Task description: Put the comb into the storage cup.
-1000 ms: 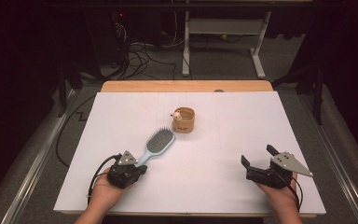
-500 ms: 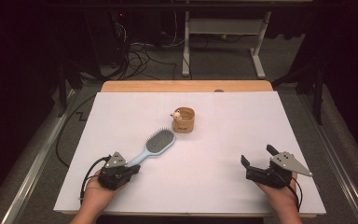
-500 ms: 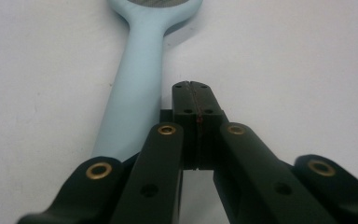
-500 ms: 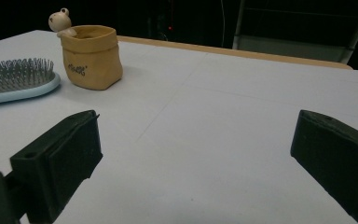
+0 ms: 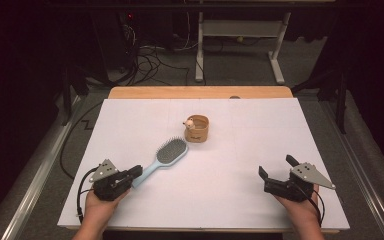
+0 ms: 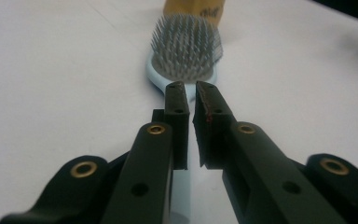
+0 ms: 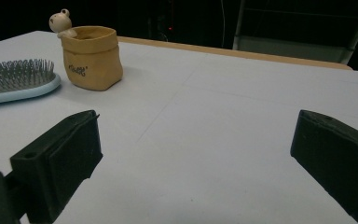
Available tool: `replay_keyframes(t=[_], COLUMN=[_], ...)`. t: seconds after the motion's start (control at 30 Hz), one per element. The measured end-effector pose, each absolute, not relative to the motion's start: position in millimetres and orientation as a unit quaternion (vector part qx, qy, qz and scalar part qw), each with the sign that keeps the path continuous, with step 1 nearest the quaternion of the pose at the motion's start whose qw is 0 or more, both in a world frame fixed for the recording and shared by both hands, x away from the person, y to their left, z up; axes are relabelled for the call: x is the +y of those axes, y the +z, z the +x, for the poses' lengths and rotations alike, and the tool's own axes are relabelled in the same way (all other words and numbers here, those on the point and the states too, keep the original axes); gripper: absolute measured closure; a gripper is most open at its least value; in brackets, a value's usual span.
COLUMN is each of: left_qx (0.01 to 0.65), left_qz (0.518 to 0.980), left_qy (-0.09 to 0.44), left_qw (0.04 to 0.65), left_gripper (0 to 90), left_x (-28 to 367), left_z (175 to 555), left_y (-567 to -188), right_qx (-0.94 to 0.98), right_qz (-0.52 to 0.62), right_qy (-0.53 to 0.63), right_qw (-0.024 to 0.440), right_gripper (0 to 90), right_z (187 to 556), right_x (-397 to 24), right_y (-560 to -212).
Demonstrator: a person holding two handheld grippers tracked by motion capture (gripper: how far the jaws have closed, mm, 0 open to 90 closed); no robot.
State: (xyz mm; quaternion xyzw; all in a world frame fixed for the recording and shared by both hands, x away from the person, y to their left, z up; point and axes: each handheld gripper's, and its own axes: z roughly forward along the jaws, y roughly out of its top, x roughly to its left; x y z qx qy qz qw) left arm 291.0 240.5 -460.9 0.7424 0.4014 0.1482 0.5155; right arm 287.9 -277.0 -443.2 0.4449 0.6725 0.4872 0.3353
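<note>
A light blue hairbrush [image 5: 170, 152] lies bristles up at the table's middle, its handle pointing to the front left. My left gripper [image 5: 137, 171] sits at the handle's end. In the left gripper view the jaws [image 6: 191, 86] stand a narrow slit apart and have just been opening. The handle runs under and between them toward the brush head [image 6: 186, 42], and nothing is visibly pinched. My right gripper [image 5: 276, 166] rests at the front right, open and empty [image 7: 196, 140]. A tan pouch-shaped cup [image 5: 197, 129] with a small white figure on its rim stands just behind the brush.
White paper [image 5: 240, 210] covers the table, with a wooden edge [image 5: 200, 92] at the far side. The cup [image 7: 92, 56] and brush [image 7: 16, 79] lie far to the left in the right gripper view. Cables and a desk frame lie on the floor beyond.
My left hand and gripper have drawn back toward the front left along the handle. The brush has stayed about where it was. The right gripper has not moved.
</note>
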Motion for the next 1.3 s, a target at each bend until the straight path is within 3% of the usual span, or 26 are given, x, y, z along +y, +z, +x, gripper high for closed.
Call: replay_keyframes(t=[0.37,0.57,1.0,1.3], left_qx=[0.388,0.396,0.395,0.408], left_qz=[0.730,0.729,0.730,0.725], left_qy=[0.172,0.176,0.196,0.204], left_qw=[0.536,0.530,0.522,0.516], left_gripper=[68.0,52.5,37.1,16.3], left_x=[242.7,245.7,245.3,242.7], left_z=[287.3,289.7,290.9,292.6], left_y=[-457.2,-459.7,-460.1,-459.1], right_qx=[0.671,0.671,0.668,0.666], right_qz=[0.446,0.445,0.449,0.452], right_qy=[0.488,0.488,0.488,0.488], right_qw=[0.335,0.336,0.338,0.338], right_gripper=[2.6,2.7,3.0,3.1], right_z=[287.7,287.5,287.6,287.7], right_x=[-277.5,-277.4,-278.8,-279.5], right_y=[-442.6,-442.3,-442.0,-441.7])
